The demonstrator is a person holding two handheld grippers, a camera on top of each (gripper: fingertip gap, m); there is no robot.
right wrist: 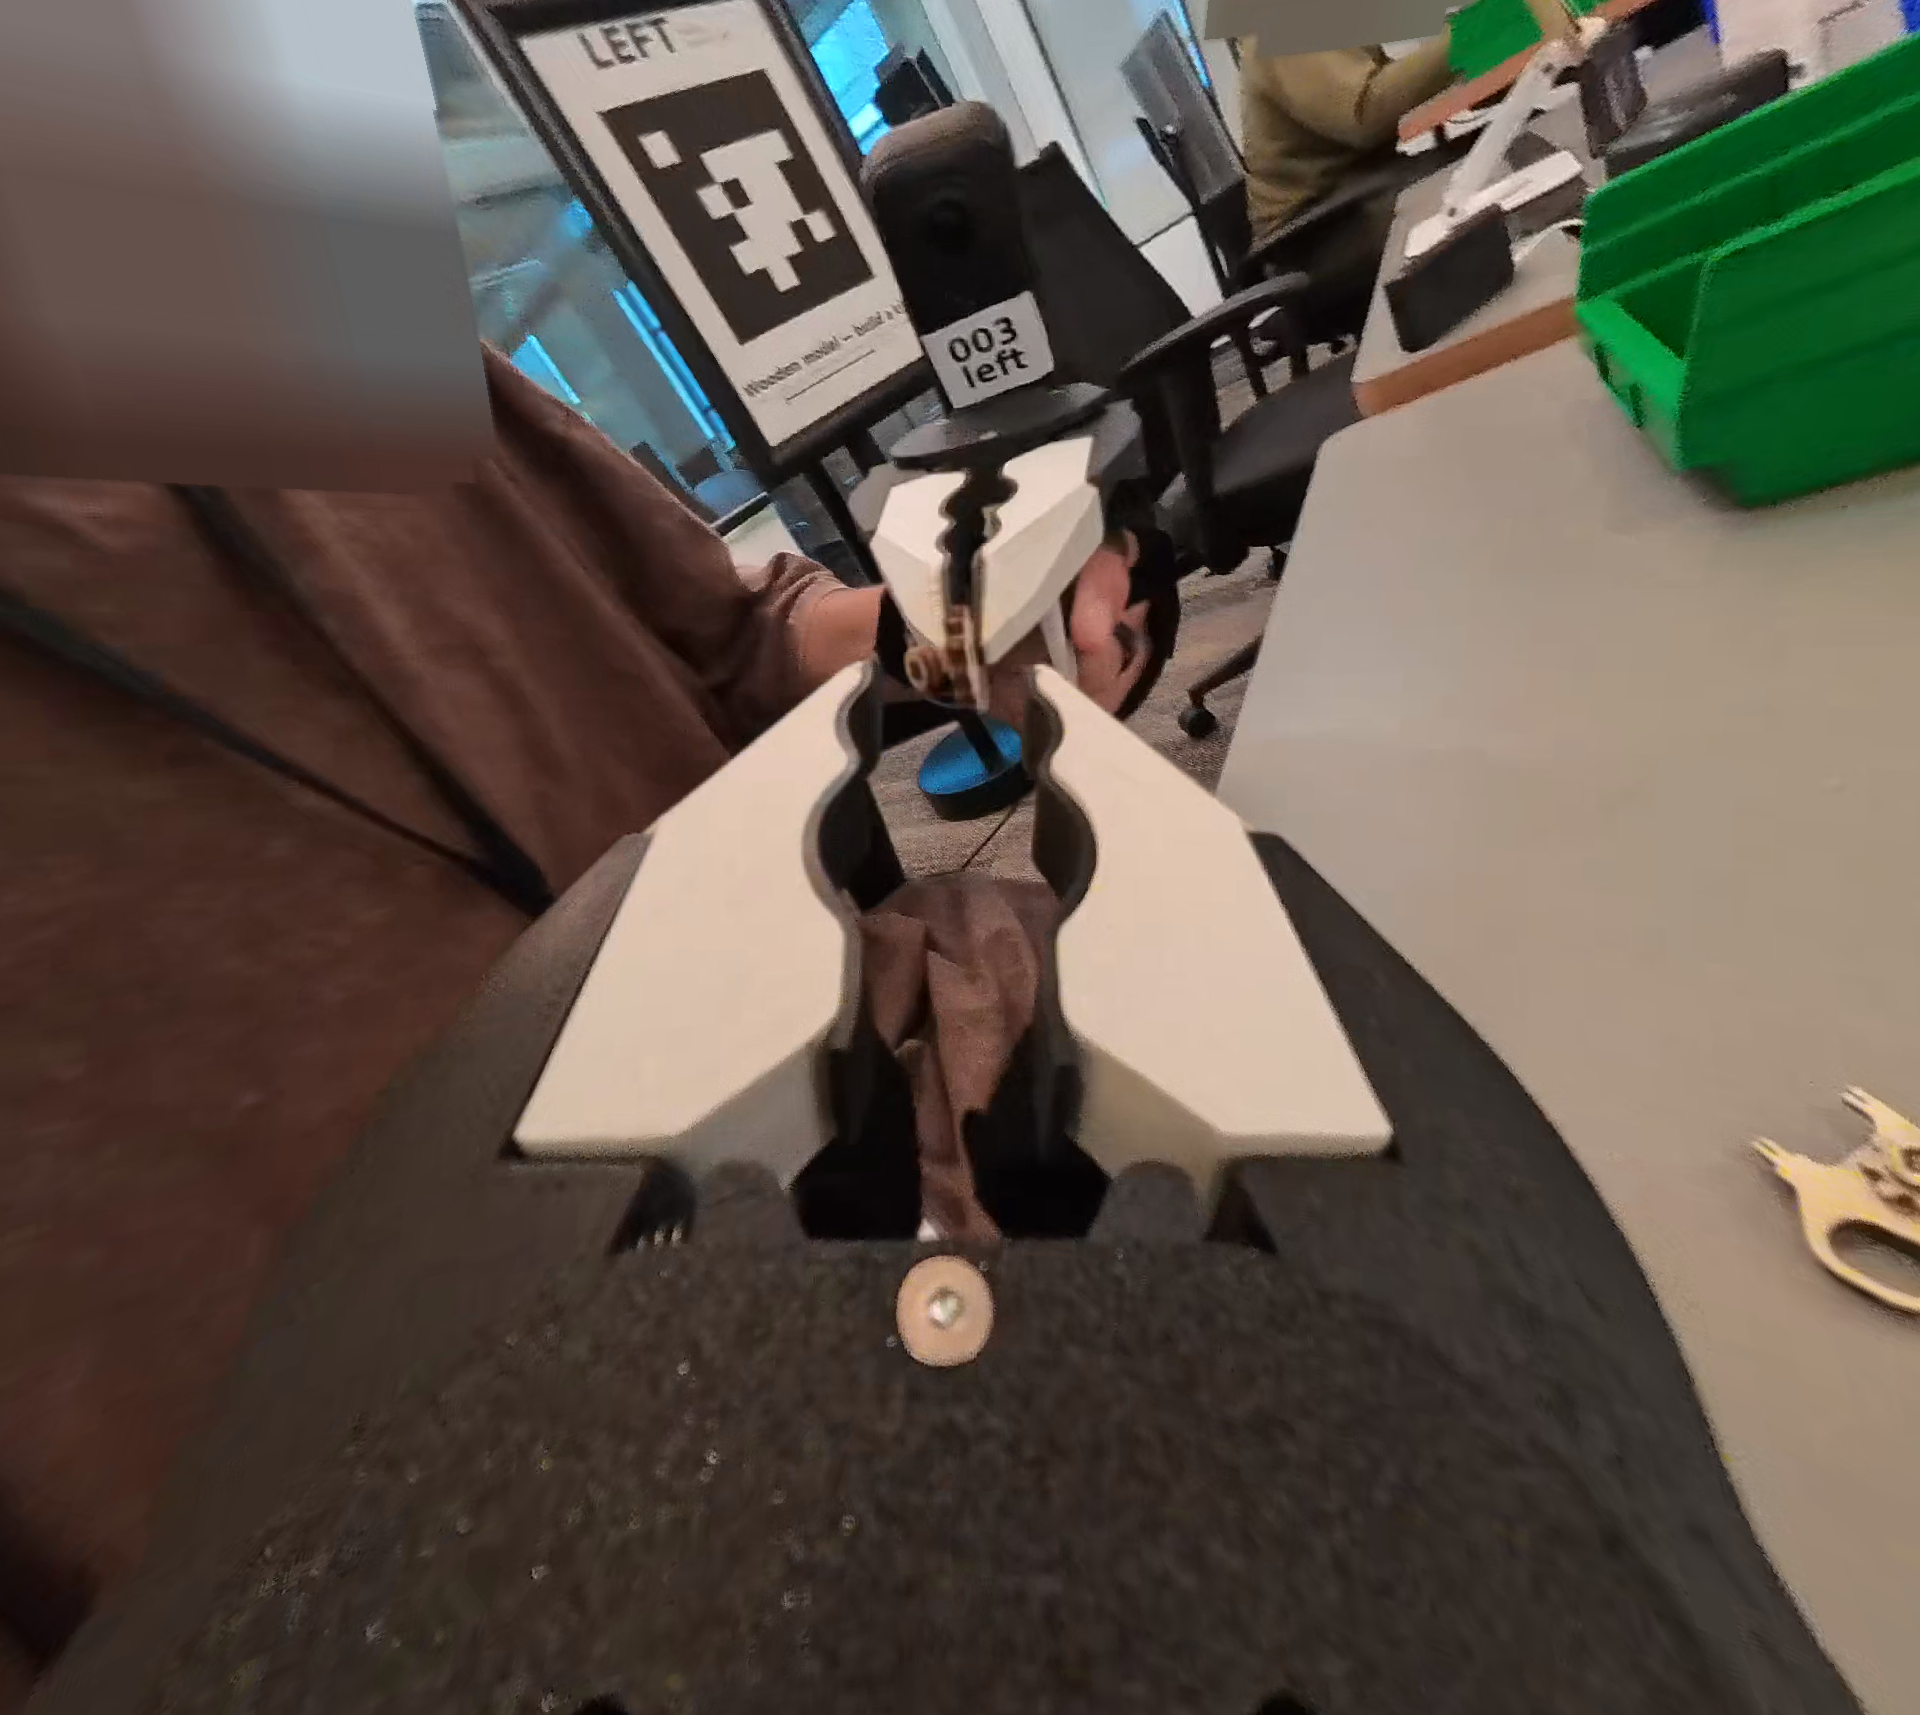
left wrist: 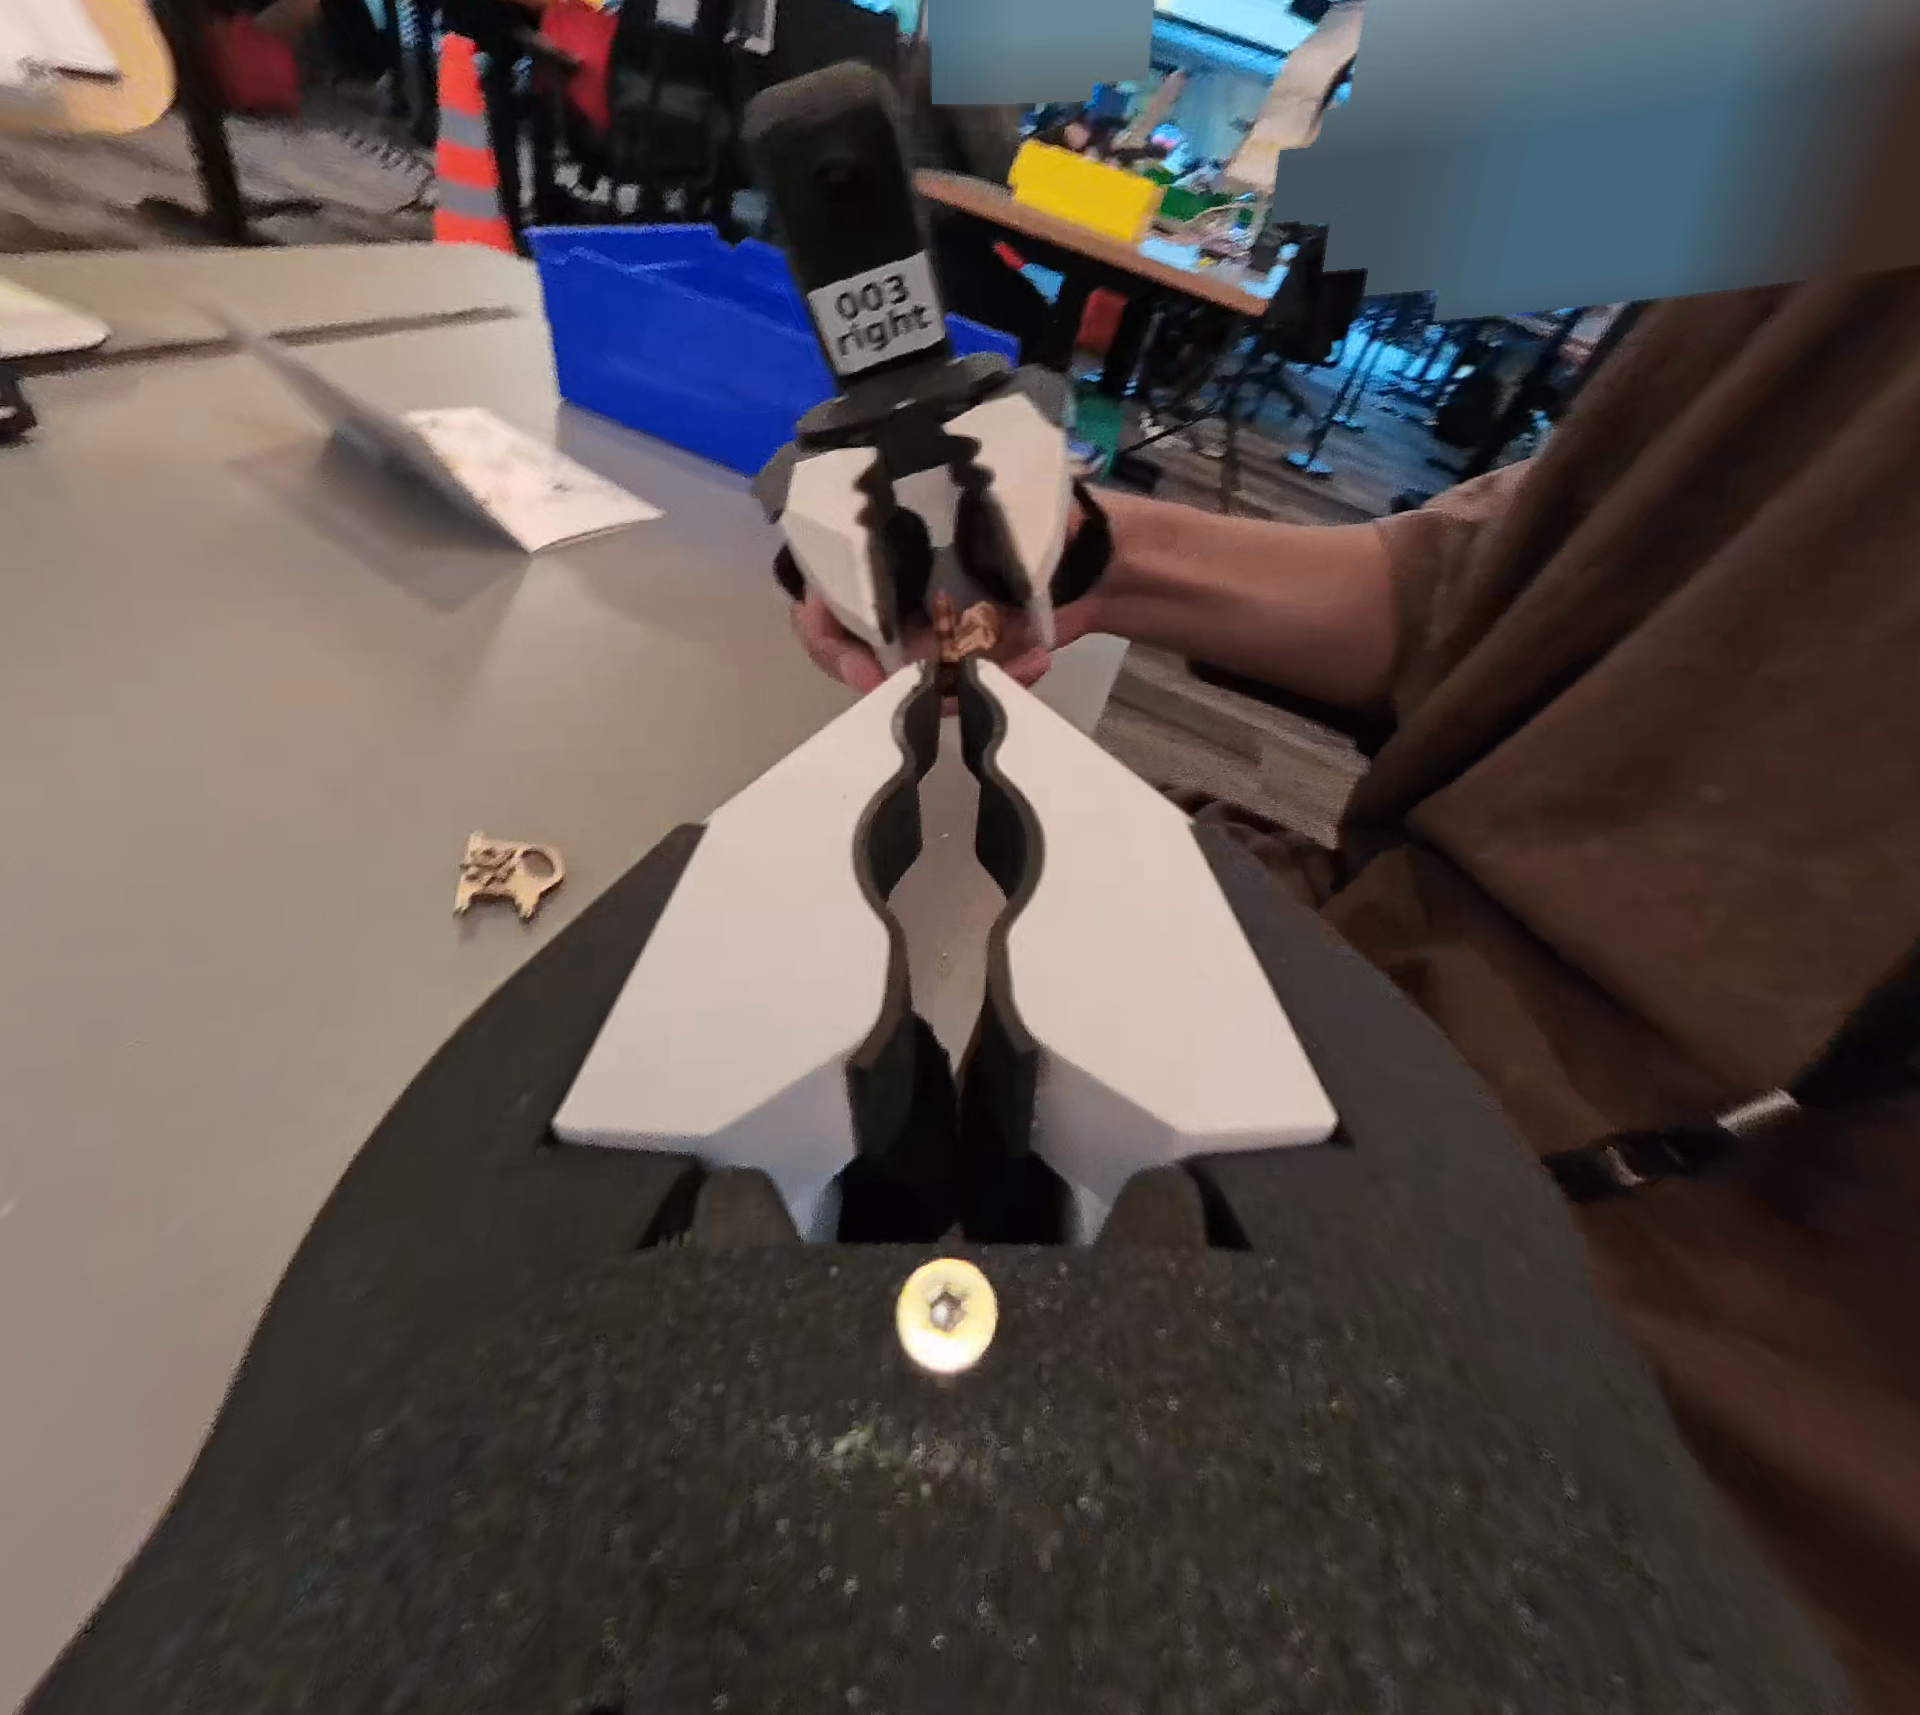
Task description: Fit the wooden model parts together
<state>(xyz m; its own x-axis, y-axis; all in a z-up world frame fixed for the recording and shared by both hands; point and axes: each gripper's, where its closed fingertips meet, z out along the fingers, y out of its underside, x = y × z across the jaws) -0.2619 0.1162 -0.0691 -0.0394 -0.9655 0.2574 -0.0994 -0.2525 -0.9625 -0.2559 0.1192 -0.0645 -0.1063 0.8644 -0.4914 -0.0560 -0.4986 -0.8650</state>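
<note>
My left gripper (left wrist: 940, 694) is shut on a small brown wooden part (left wrist: 966, 631) that sticks out past its tips, held in the air off the table's edge. My right gripper (right wrist: 951, 699) faces it tip to tip and is open. Its fingers stand on either side of the same wooden part (right wrist: 943, 663) without closing on it. The right wrist view shows the left gripper (right wrist: 956, 626) pinching that part. A second flat wooden part (left wrist: 509, 876) lies loose on the grey table (left wrist: 260, 730). It also shows at the right edge of the right wrist view (right wrist: 1860, 1218).
A blue bin (left wrist: 675, 335) and a folded paper leaflet (left wrist: 520, 470) lie farther back on the table. Green bins (right wrist: 1766, 294) stand at the table's far side. A framed sign on a blue-footed stand (right wrist: 717, 211) is behind the grippers. The person's brown sleeve (left wrist: 1610, 730) is close by. Left and right tips are no more than a few centimetres apart.
</note>
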